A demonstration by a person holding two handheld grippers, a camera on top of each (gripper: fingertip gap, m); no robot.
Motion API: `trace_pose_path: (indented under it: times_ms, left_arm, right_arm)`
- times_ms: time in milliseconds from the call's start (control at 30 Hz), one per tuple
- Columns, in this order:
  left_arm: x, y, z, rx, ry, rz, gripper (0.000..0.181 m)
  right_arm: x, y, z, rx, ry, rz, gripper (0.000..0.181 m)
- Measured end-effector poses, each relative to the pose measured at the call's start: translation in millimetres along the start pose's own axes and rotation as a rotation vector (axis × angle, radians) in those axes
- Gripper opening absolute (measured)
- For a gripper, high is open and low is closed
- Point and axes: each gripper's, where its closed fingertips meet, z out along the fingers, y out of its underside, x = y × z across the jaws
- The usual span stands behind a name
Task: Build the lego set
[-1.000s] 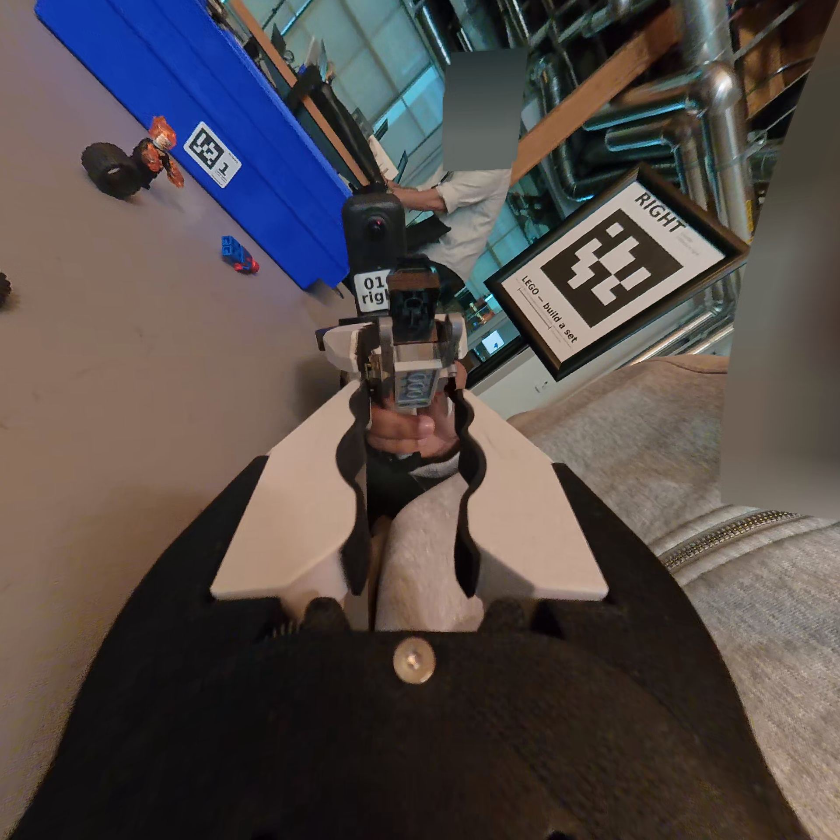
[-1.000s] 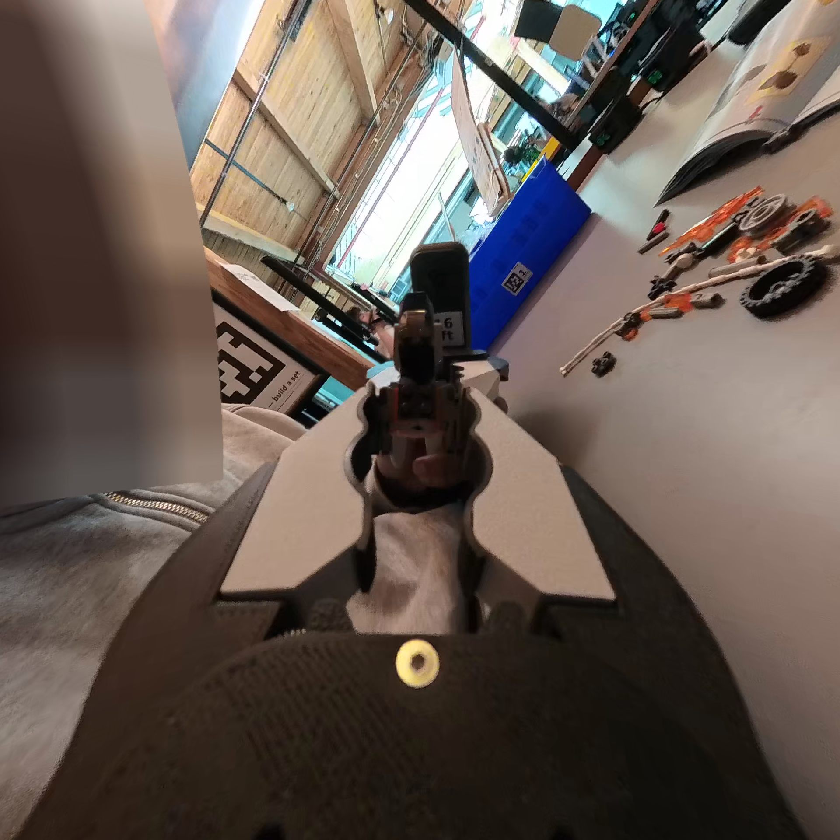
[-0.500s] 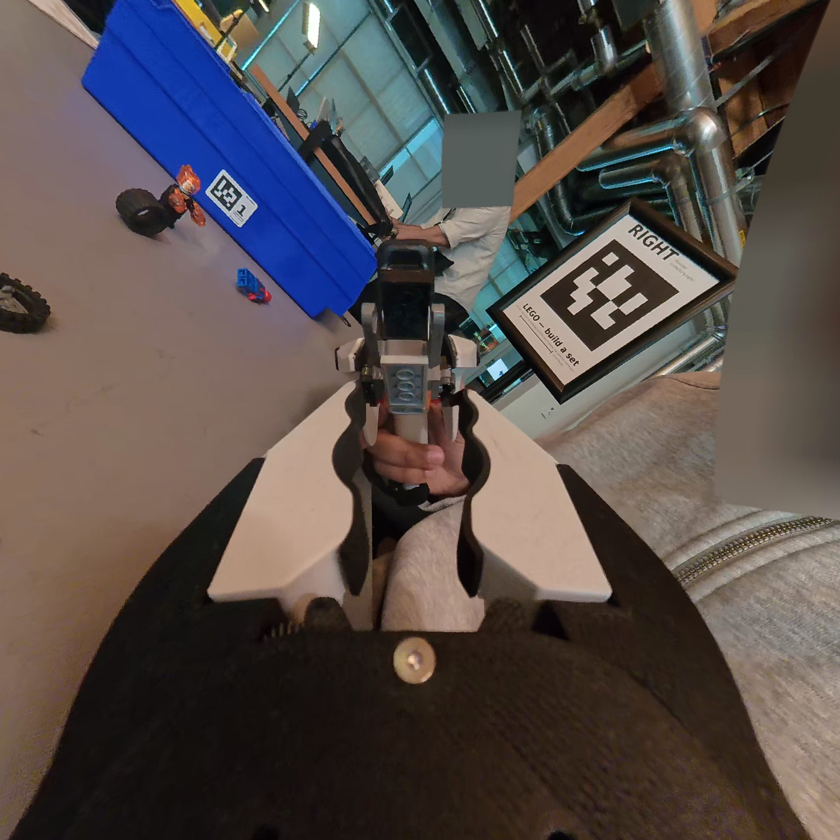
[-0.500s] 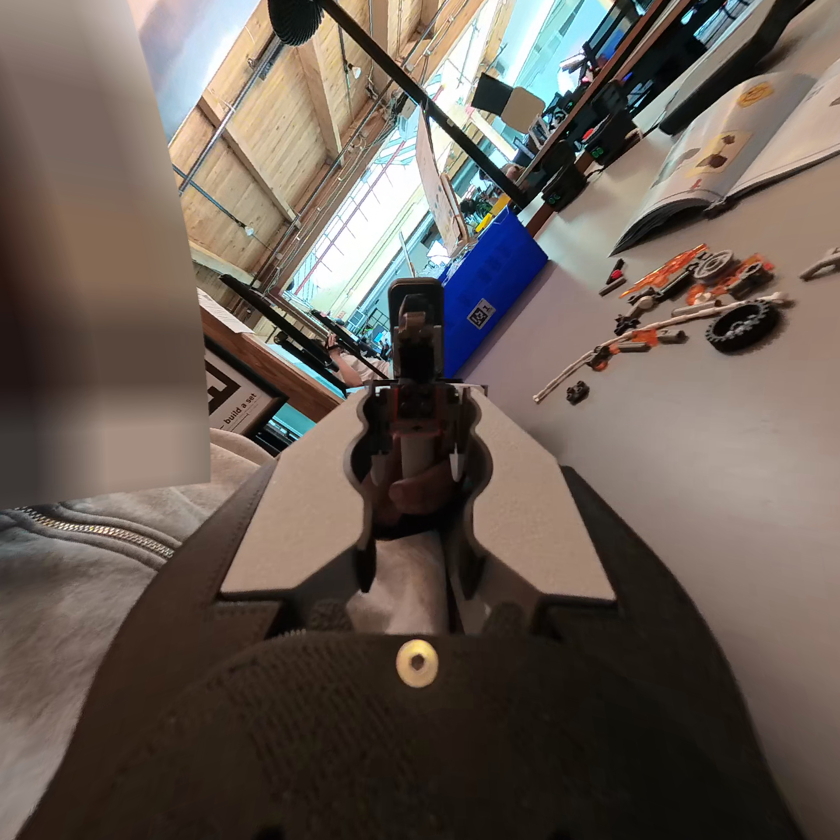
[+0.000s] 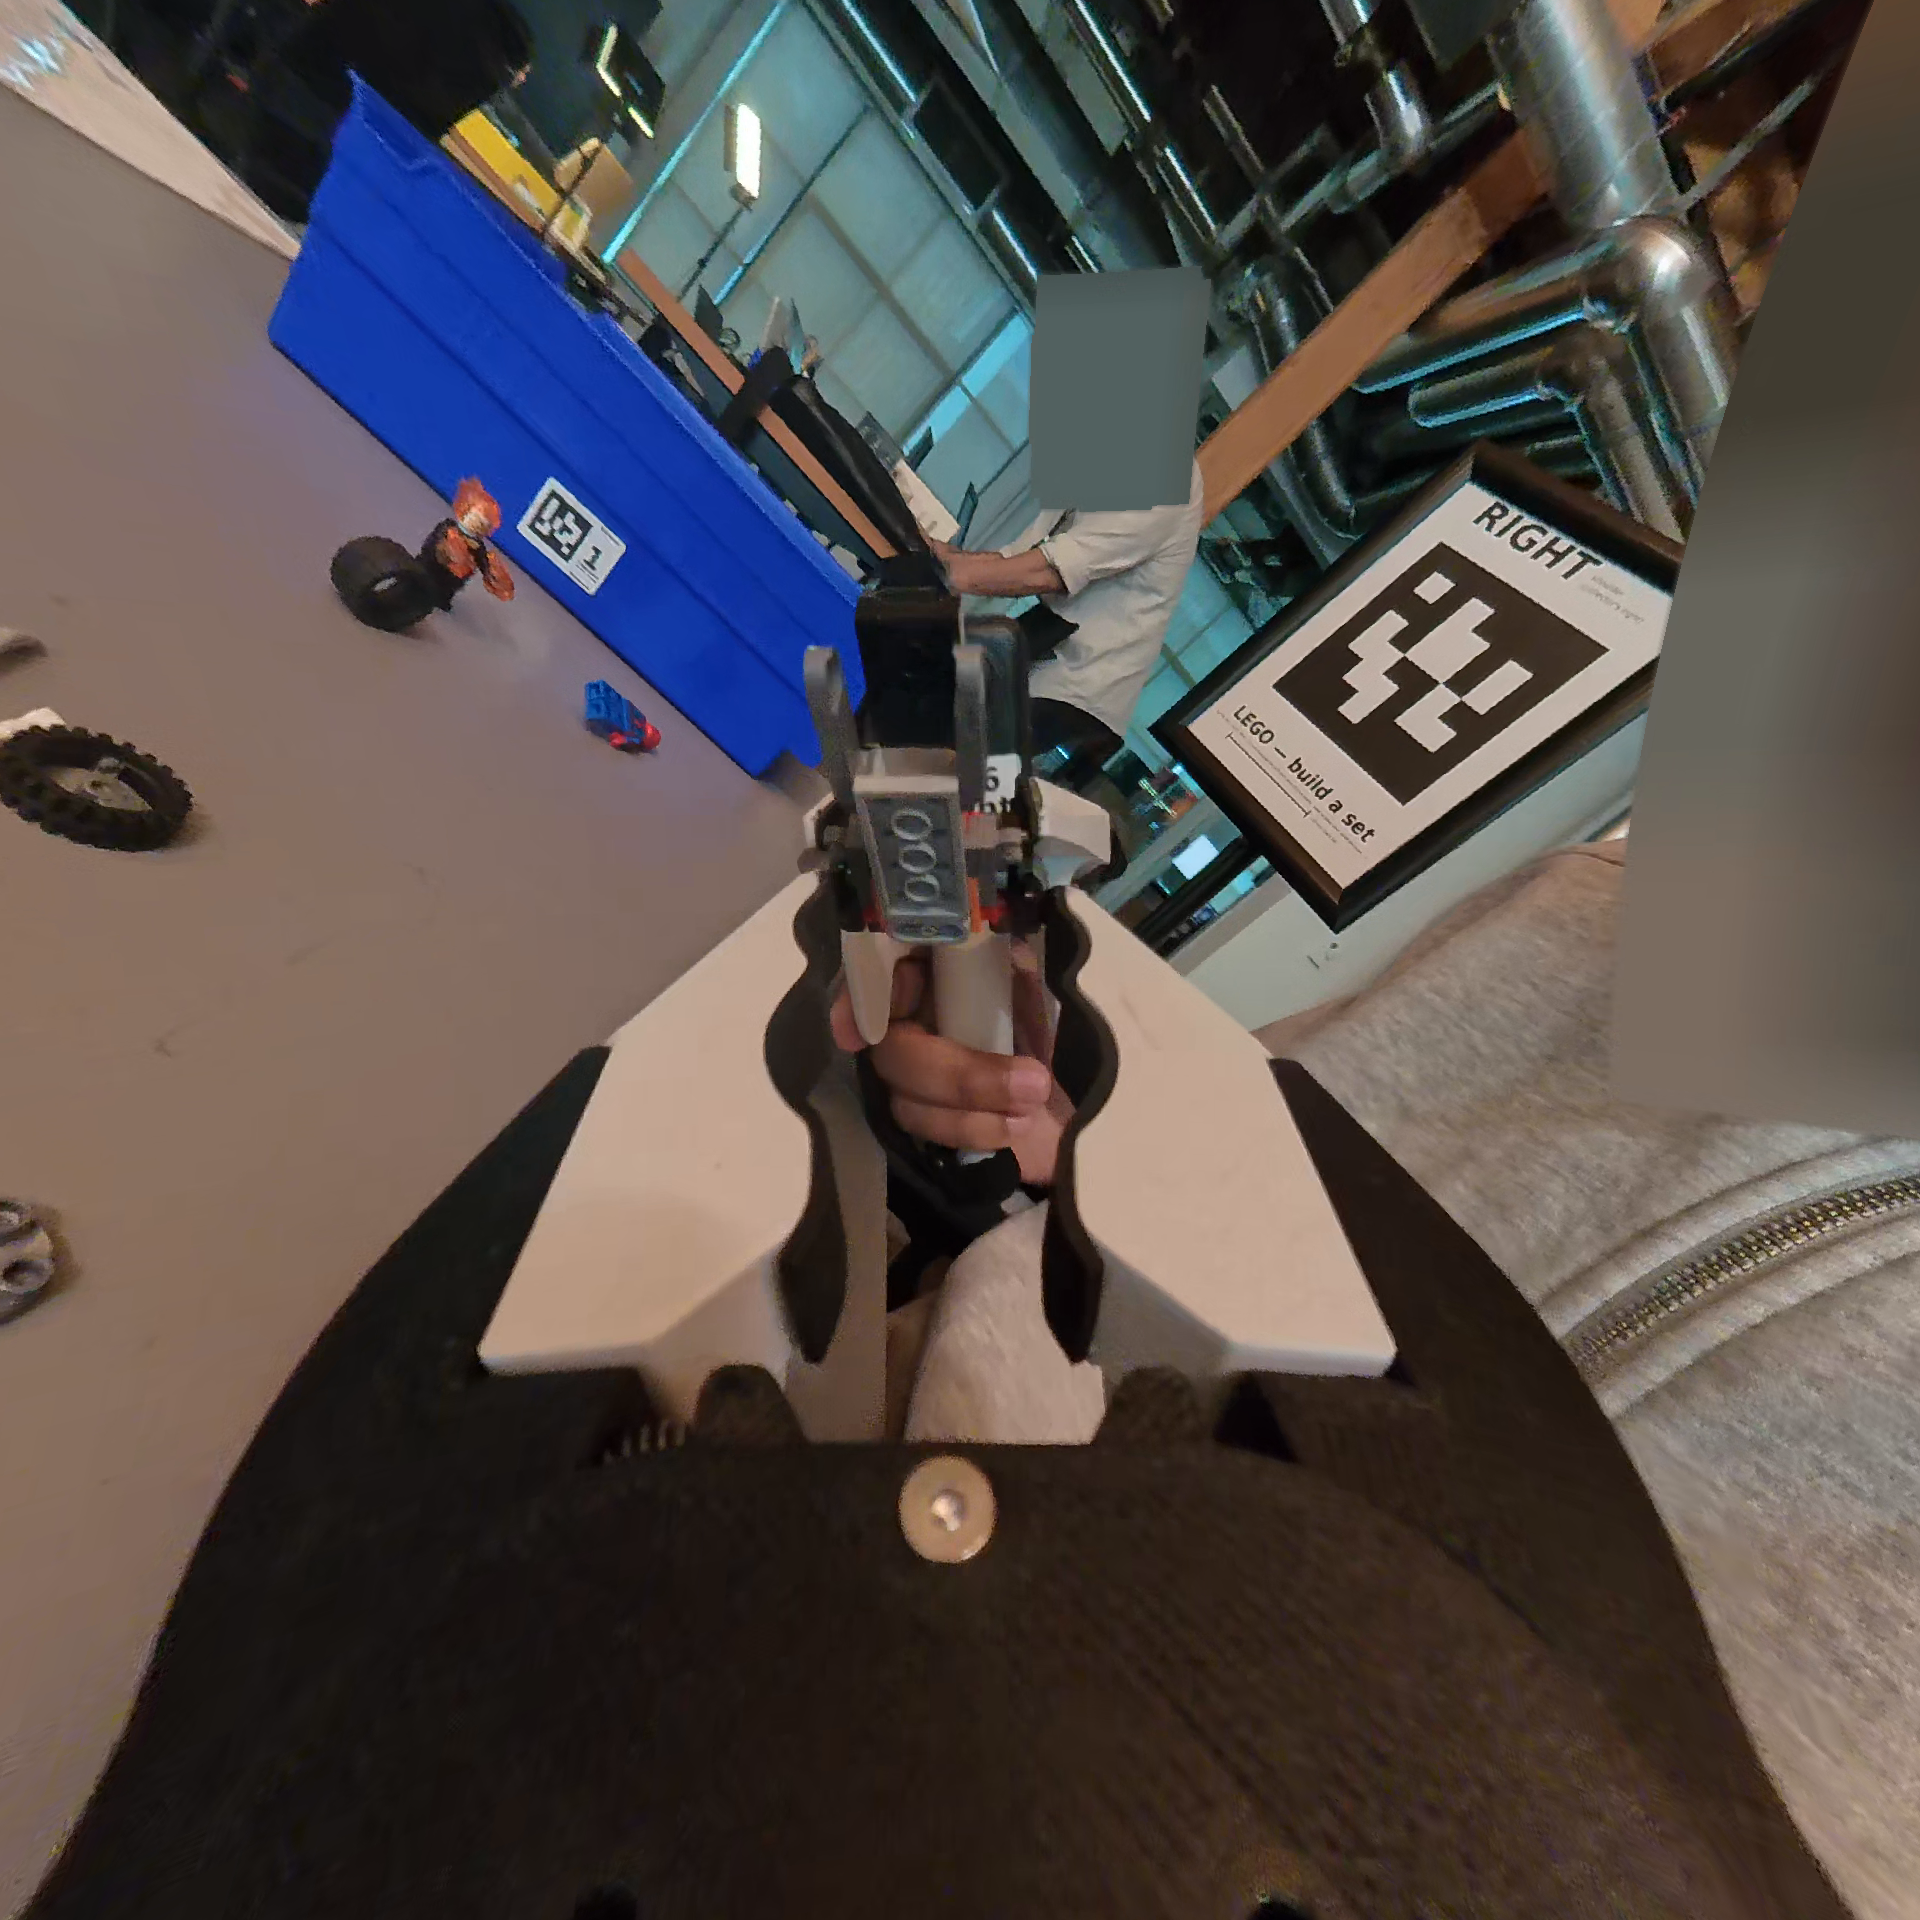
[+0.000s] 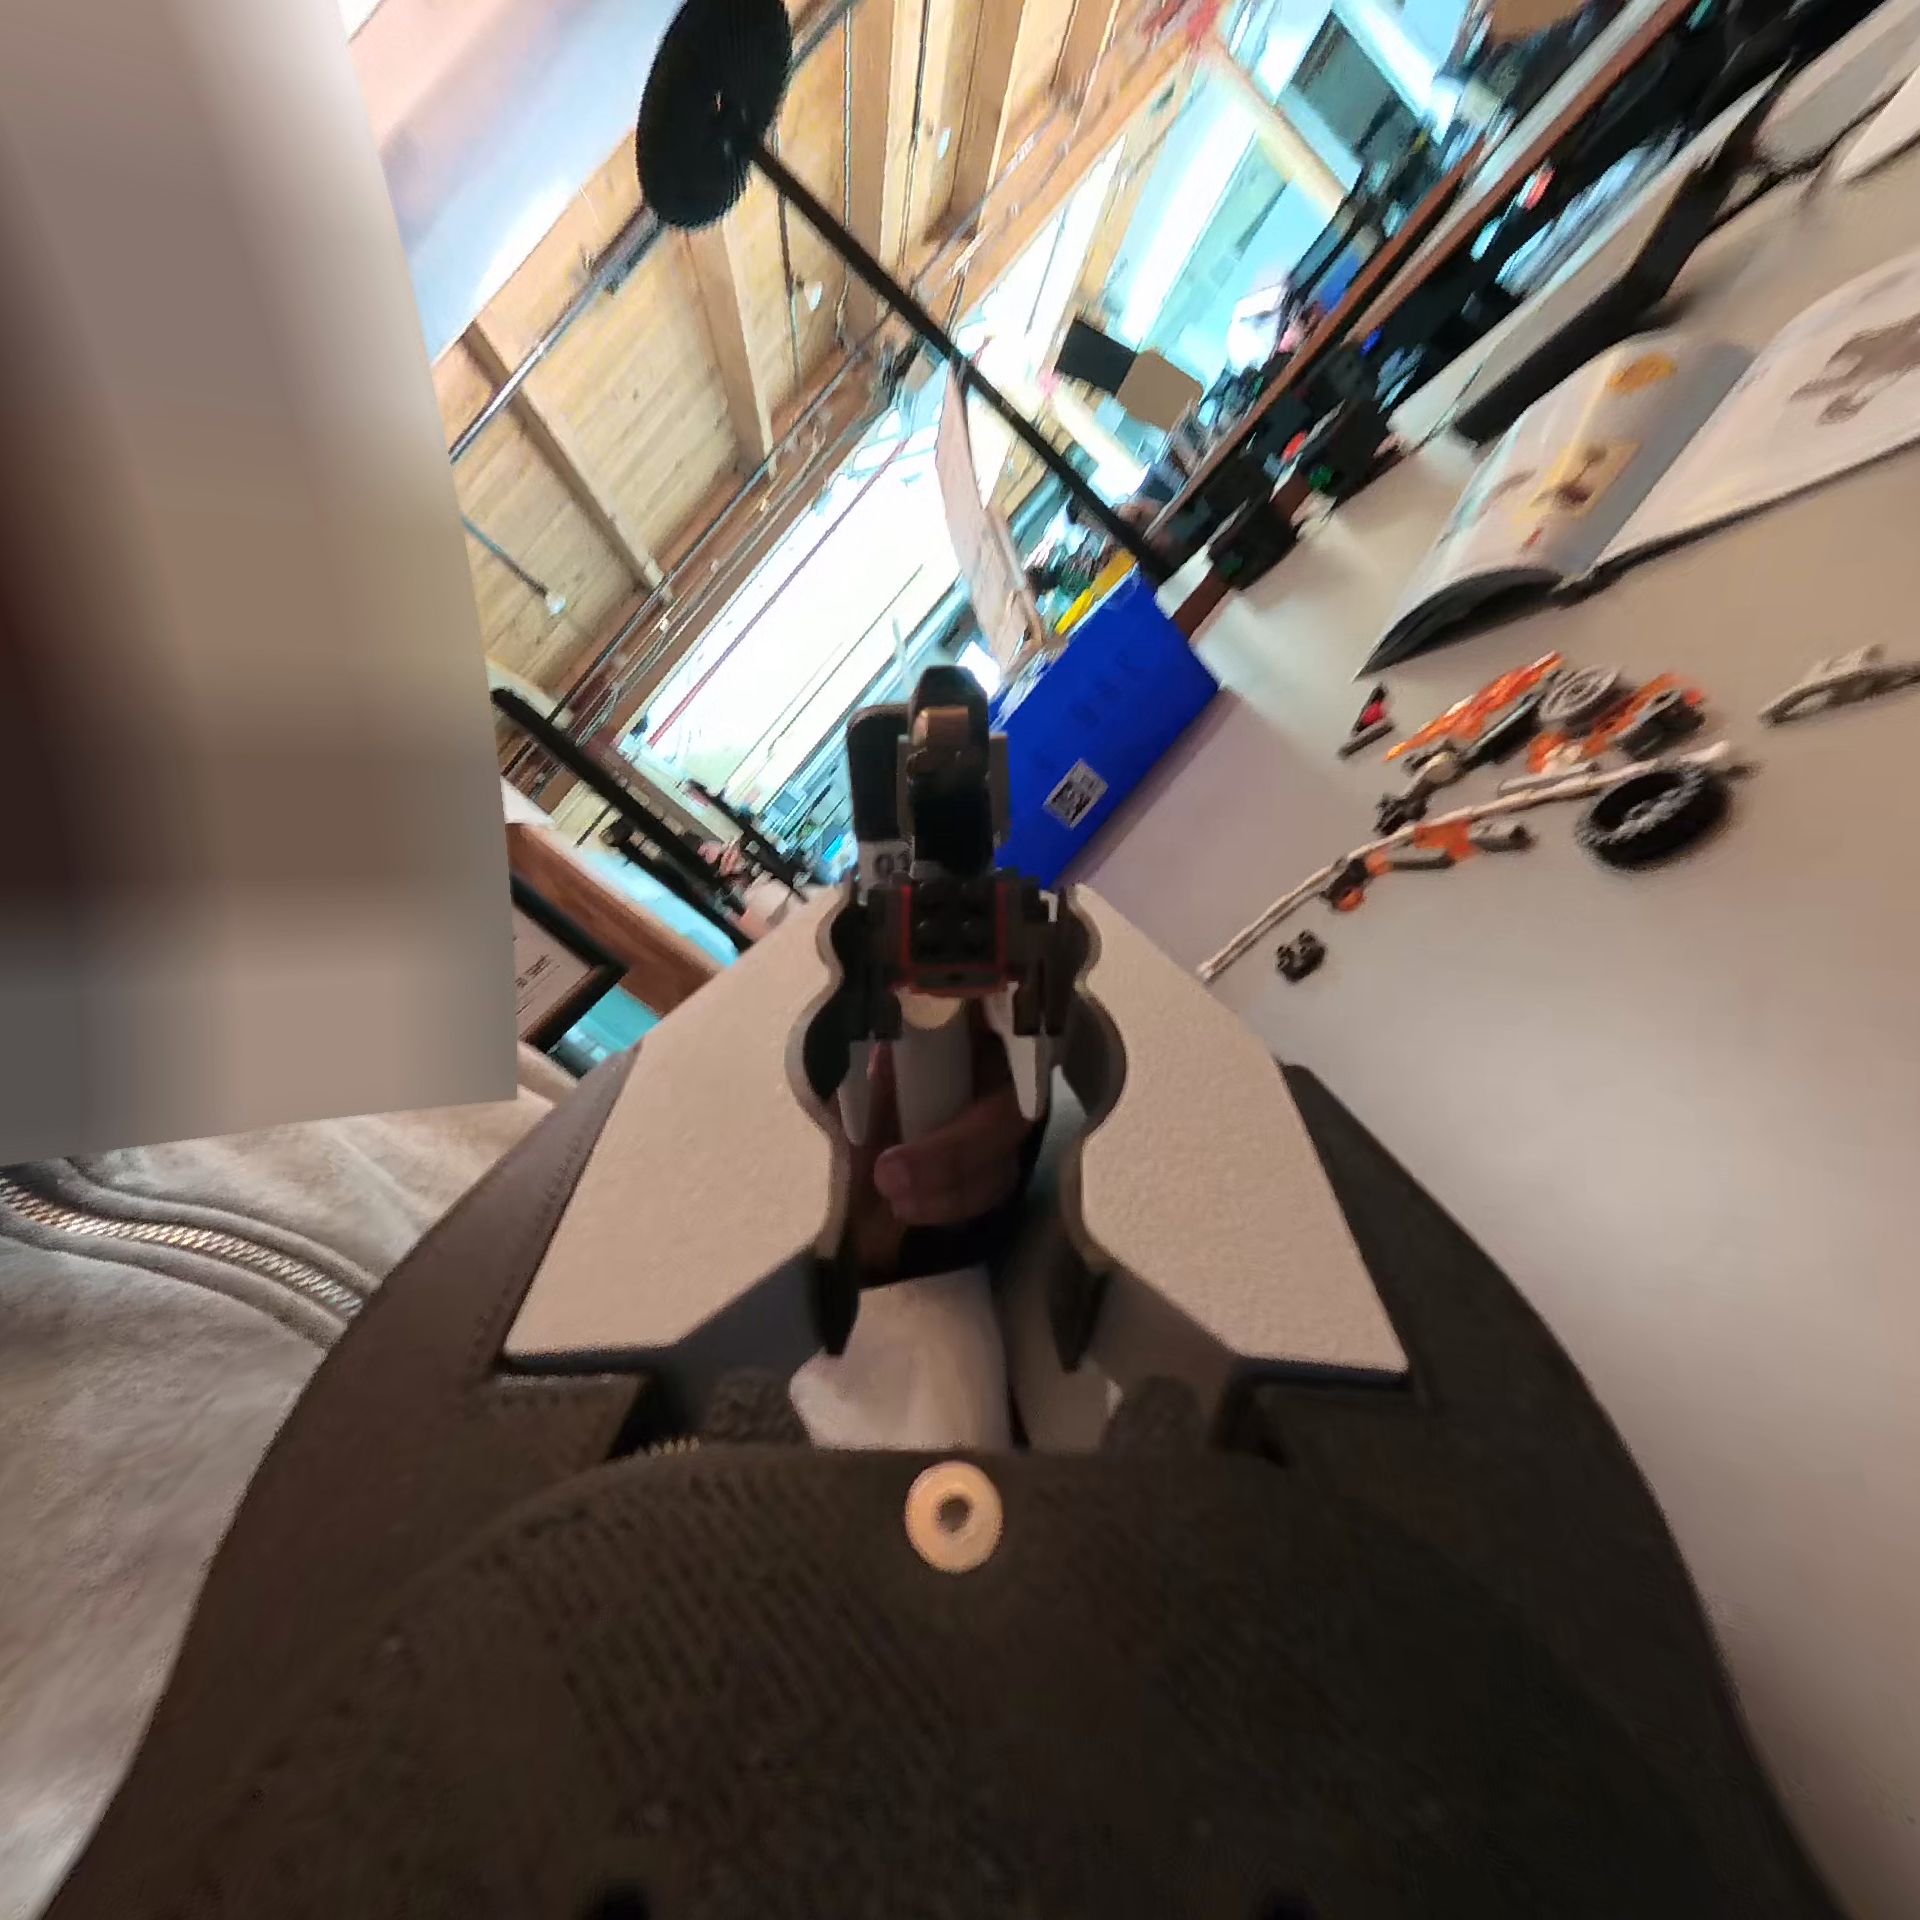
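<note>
Grey worktop (image 5: 260, 987) beside blue bin (image 5: 540, 416); I've both jaws clamped on lego assembly (image 5: 920, 862), opposing squeeze could pop it apart.

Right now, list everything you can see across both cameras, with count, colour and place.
lego assembly: 1, grey, black and orange, gripped between both tools
spoked wheels: 2, black, on the grey table
fat tyre: 1, black, by the bin
minifigure: 1, orange, beside the tyre
small brick piece: 1, blue and red, near the bin
bin: 1, blue, table's far edge
loose parts: several, orange, grey and white
instruction booklet: 1, open
framed marker sign: 1, black and white
left tool: shut on the assembly
right tool: shut on the assembly
</note>
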Motion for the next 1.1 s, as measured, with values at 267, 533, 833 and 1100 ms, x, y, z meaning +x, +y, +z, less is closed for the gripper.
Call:
trace_pose_path:
  times_ms: [267,533,833,1100]
  left_arm:
    - [0.7,-2.7,-0.4,0.020,-0.003,0.006,0.024]
    - [-8.8,-5.9,-3.2,0.048,-0.060,-0.006,0.041]
    - [-2.0,-9.1,-2.5,0.066,-0.029,0.048,0.041]
    - [3.4,-6.2,-0.1,0.039,-0.035,0.138,0.029]
  right_arm:
    - [0.0,-5.2,-3.7,0.034,0.024,-0.048,0.036]
    - [-1.6,-7.2,-3.4,0.041,0.062,-0.144,0.036]
    - [-4.9,-3.5,-0.9,0.024,0.044,-0.150,0.036]
    - [-4.5,-5.2,-2.2,0.040,0.031,-0.123,0.036]
